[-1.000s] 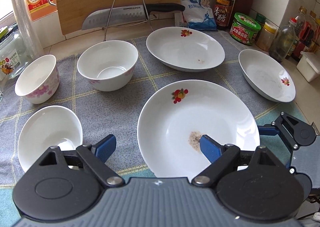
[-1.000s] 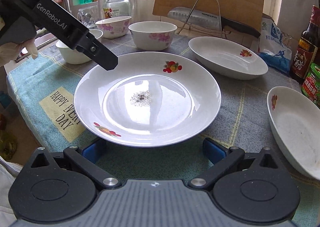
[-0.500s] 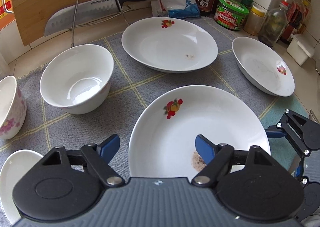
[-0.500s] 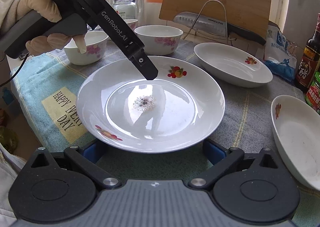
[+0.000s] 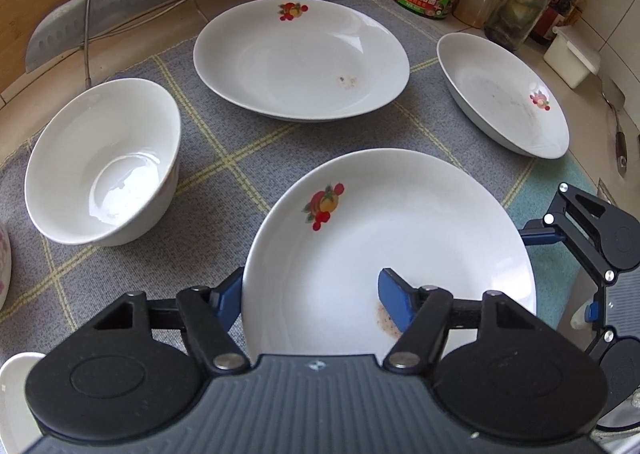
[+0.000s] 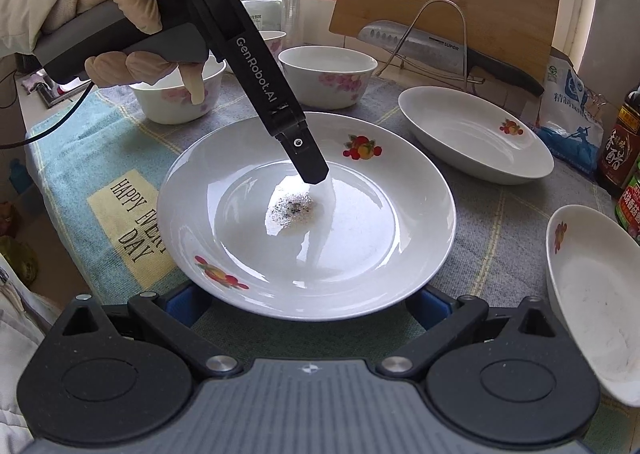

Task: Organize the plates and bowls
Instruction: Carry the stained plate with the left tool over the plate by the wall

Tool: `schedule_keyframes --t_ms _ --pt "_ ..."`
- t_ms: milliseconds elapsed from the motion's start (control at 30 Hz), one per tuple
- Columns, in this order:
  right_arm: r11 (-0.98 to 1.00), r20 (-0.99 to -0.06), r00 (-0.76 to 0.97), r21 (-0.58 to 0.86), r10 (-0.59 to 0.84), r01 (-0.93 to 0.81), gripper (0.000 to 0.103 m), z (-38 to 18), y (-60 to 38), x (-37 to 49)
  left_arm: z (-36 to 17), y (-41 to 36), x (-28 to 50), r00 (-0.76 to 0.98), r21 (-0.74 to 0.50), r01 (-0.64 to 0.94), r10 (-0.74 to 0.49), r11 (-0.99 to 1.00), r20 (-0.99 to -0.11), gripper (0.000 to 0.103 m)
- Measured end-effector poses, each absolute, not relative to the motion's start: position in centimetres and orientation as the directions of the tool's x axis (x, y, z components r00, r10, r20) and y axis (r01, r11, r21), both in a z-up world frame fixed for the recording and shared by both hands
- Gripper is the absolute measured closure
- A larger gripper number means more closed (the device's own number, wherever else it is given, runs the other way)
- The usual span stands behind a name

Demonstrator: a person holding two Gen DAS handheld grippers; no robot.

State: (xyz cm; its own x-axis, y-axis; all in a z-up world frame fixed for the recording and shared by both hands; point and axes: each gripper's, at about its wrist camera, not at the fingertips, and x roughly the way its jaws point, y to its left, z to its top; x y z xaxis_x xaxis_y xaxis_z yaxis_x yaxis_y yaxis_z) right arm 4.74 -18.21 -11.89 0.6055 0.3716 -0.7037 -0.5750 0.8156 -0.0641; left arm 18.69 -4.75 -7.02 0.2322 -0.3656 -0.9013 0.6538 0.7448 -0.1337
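My left claw (image 5: pixel 310 296) has swung in from the frame's left to straddle the plate (image 6: pixel 384 222) rim, released; right claw (image 6: pixel 306 304) waits spread, so gripping comes next

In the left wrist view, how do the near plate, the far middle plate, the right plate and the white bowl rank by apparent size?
1. near plate, though nearness enlarges it
2. far middle plate
3. right plate and white bowl: look alike, so unranked

Right gripper (image 6: pixel 308 304) fingertips hidden under plate (image 6: pixel 380 254) rim; far-left floral bowl (image 5: pixel 3 266) cut off by edge.
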Motion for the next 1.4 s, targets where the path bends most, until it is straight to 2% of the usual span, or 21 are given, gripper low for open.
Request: schedule_keyframes --t_ms 567,1400 --pt "0.817 -0.705 0.600 -0.052 0.377 -0.574 0.000 -11.9 -18.1 5.0 -7.5 -5.9 20.6 0.115 -0.167 0.711 -0.347 0.683 -0.931 0.034" --pt "0.813 -0.708 0.593 -0.045 0.385 -0.581 0.000 -10.3 -19.0 5.6 -5.4 -6.0 20.1 0.159 -0.153 0.714 -0.372 0.683 -0.914 0.034"
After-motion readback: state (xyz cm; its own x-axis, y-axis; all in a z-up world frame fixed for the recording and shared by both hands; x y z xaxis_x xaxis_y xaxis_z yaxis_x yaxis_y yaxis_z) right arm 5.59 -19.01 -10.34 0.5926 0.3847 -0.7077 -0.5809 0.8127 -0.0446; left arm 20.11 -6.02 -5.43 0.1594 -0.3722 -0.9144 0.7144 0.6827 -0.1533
